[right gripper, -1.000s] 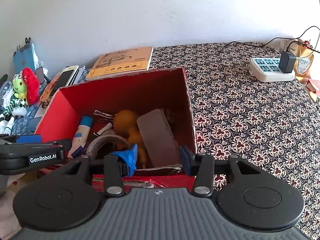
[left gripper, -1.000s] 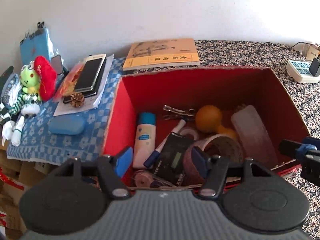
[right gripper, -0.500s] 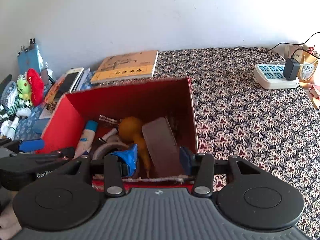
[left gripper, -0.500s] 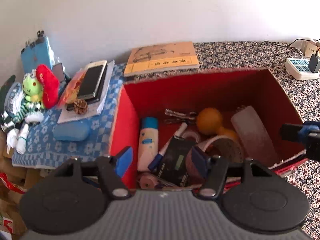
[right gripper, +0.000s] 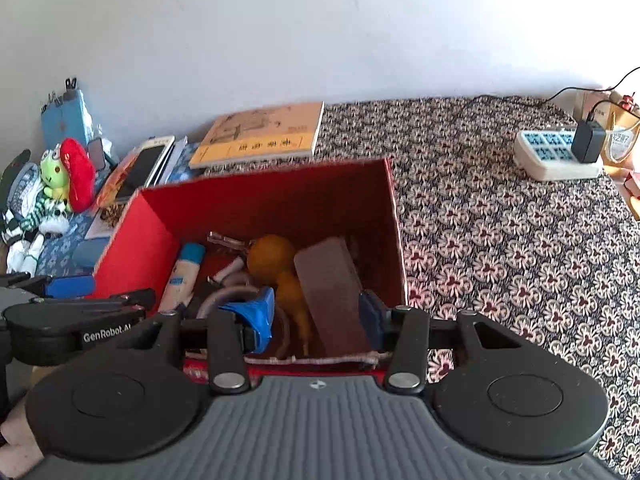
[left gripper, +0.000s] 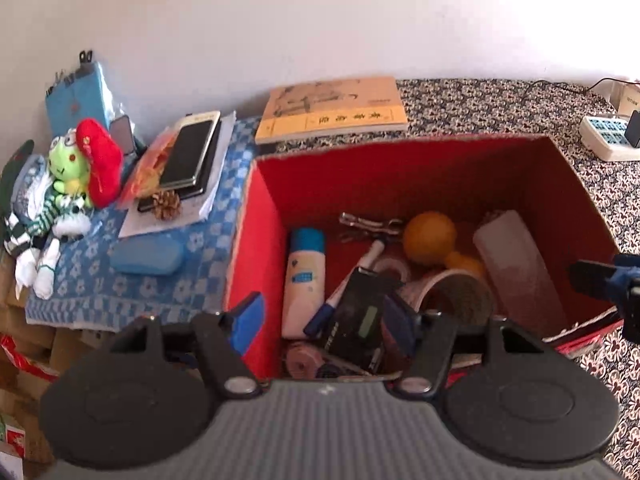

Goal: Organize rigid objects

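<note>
1. Compared with a second ago, both wrist views have drawn back a little from the red box (left gripper: 404, 172), so more of the wall and of the box's near rim shows; the contents lie as they did.
2. Inside the box, a white bottle with a blue cap (left gripper: 304, 280) lies against the left wall, with a marker (left gripper: 352, 284), a dark device with a small screen (left gripper: 360, 316), a tape roll (left gripper: 456, 296), an orange gourd (left gripper: 430, 238) and a translucent block (left gripper: 516, 264) to its right.
3. Metal clips (left gripper: 368, 224) at the back are blurred and hard to read; small things at the near wall are partly hidden behind the gripper.
4. Only the left view shows the dark device clearly; the right view shows the power strip (right gripper: 556, 156) whole, which the left view cuts off.
5. Hanging over the box's near left corner, the left gripper (left gripper: 324, 320) has its jaws apart and empty.
6. Jaws likewise apart and empty, the right gripper (right gripper: 316, 314) is over the near rim, above the block.
7. A yellow book (left gripper: 332, 110) lies behind the box, and a frog plush (left gripper: 68, 176) and a phone (left gripper: 188, 154) rest on the blue checked cloth (left gripper: 120, 284) to its left.
</note>
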`<state>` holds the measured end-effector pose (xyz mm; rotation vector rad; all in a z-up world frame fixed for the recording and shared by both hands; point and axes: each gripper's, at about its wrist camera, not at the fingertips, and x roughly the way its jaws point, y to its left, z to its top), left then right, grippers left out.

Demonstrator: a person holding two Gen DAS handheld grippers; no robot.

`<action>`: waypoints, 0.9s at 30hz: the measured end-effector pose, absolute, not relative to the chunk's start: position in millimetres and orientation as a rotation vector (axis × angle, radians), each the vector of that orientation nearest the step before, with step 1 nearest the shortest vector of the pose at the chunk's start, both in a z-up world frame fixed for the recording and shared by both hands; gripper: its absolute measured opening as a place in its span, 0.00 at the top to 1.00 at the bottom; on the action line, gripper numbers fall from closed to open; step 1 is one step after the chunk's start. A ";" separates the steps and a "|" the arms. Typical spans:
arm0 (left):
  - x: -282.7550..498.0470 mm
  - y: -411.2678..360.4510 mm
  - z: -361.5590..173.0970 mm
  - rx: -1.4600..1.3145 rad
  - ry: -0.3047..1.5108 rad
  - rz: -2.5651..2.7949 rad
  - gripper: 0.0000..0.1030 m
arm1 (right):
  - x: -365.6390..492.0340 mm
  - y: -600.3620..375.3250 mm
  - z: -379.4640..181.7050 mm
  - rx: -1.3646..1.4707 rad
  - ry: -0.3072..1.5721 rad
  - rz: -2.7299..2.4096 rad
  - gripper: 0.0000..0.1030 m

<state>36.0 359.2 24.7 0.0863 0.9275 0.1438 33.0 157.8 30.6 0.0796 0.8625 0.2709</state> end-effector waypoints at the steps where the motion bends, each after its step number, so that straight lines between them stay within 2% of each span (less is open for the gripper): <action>1: 35.2 360.2 23.5 0.082 0.928 0.144 0.37 | 32.5 157.9 29.0 0.083 0.867 0.269 0.70; 27: 43.2 369.0 10.2 0.032 0.933 0.134 0.37 | 43.8 159.9 15.0 0.122 0.886 0.282 0.70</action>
